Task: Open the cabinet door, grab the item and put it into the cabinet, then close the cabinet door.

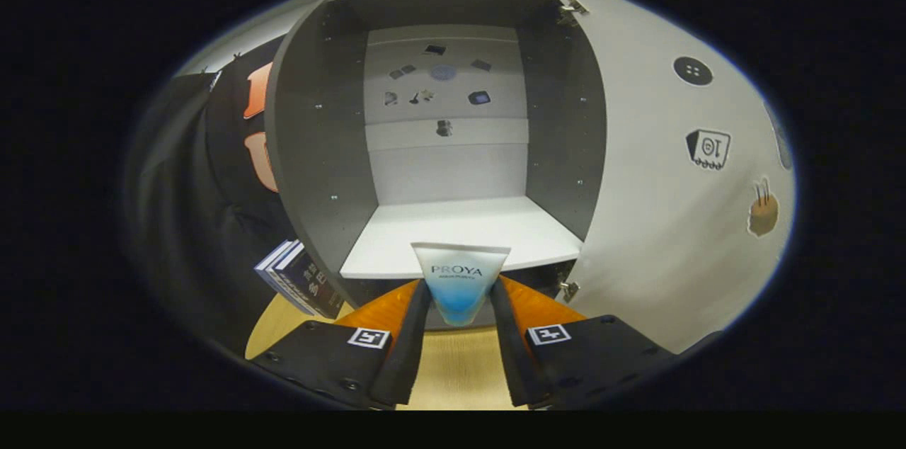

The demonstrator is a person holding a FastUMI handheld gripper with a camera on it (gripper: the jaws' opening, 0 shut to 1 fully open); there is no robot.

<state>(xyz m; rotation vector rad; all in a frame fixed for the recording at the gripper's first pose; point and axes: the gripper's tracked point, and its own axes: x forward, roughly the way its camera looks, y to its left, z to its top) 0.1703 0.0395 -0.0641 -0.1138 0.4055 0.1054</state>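
Holding: the jaws (459,297) are closed narrow on a white-and-blue tube (460,282), one finger pressed to each side, crimped end up and flaring above the tips.
Tube position: just in front of the white shelf (463,233), not yet over it; the cabinet (318,151) stands straight ahead.
Door: the cabinet door (665,173) is swung wide to the right, stickers on its face.
Cabinet contents: shelf bare; small stickers dot the back panel.
Beside cabinet: books (297,277) on the tabletop (453,367), left of the fingers.
Risk, slip: grip sits low on a tapered, soft tube, so it may squeeze upward or tilt.
Risk, snag: carried too low, the tube could strike the shelf's front edge.
Risk, topple: released upright on its cap, it probably falls over.
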